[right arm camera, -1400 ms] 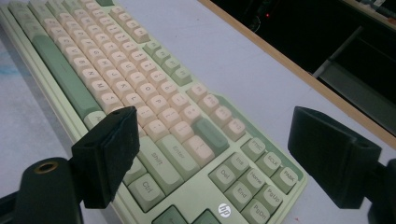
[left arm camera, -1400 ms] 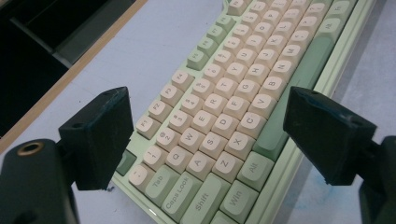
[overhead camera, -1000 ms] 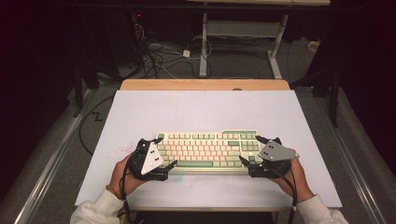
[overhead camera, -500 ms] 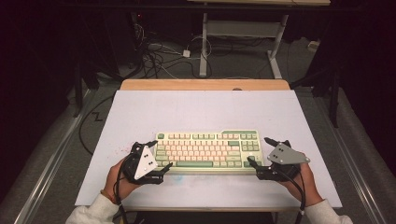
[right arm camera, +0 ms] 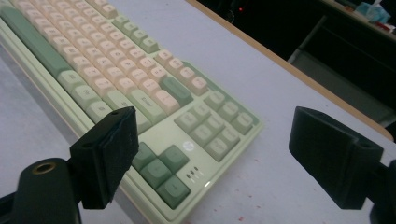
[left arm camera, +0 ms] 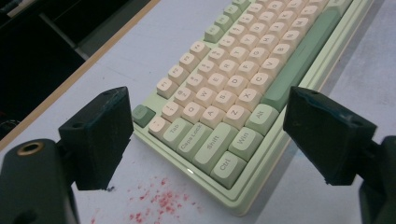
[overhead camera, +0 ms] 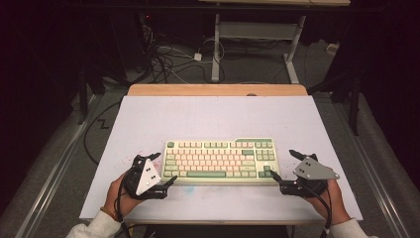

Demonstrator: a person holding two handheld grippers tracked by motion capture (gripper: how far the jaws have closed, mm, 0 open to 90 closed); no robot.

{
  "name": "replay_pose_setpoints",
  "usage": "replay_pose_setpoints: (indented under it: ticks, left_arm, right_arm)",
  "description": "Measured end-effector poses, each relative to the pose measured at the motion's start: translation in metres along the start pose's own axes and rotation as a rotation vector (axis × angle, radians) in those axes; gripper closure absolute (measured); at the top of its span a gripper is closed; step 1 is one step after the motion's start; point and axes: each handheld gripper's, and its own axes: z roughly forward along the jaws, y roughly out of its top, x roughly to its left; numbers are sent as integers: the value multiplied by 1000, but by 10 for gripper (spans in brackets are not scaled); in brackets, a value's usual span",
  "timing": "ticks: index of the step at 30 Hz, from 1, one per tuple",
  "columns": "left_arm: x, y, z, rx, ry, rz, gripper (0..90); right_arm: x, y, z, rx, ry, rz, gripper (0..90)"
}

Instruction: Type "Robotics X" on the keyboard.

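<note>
— Where does the keyboard sit?

— The pale green plastic keyboard with cream and darker green keycaps [overhead camera: 221, 159] lies flat on the white-topped table [overhead camera: 213, 114], a little nearer the person's edge than the far one, its long side running across the table. Its spacebar row faces the person.

— And the left gripper?

— The black left gripper with a grey three-cornered plate on top [overhead camera: 164, 169] is just beside the keyboard's left end, held in the person's left hand [overhead camera: 121, 191]. Its jaws are spread wide and grasp nothing. In the left gripper view [left arm camera: 201, 140] the two black jaws stand either side of the keyboard's near left corner, where the Ctrl, Shift and Caps Lock keys show, and neither jaw touches it.

— The right one?

— The matching black right gripper [overhead camera: 285, 165] is at the keyboard's right end, in the person's right hand [overhead camera: 332, 196]. It too is released, jaws well apart and empty. In the right gripper view [right arm camera: 212, 158] the left jaw hangs over the arrow-key corner and the other jaw stands clear over bare tabletop; whether the near jaw touches the case I cannot tell.

— Anything else on the table?

— A scatter of small red specks [left arm camera: 156, 200] marks the white surface just beside the keyboard's left corner. A strip of light wood edge [overhead camera: 218, 89] runs along the far side of the table, and cables [overhead camera: 168, 62] lie on the floor beyond.
</note>
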Motion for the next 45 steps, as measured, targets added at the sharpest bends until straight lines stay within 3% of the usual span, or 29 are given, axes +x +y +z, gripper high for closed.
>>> replay_pose_setpoints:
  ticks: [2,8,18,22,28,45]
  left_arm:
    - [0,-2,-1,6,1,-2,156]
    - [1,-11,-1,15,-3,-10,156]
    - [3,-31,-4,42,1,-47,156]
    - [2,-39,-4,73,-4,-57,156]
    - [0,-44,-5,75,-24,-76,156]
    - [-6,-45,-7,60,-37,-54,156]
  right_arm:
    - [1,-3,-1,10,-28,-11,165]
    - [1,-13,-2,17,-44,-8,163]
    - [-5,-31,-9,13,-53,43,164]
    - [-5,-40,-14,20,-55,62,168]
    - [-2,-53,-20,19,-52,98,166]
    - [3,-49,-27,-13,-37,89,164]
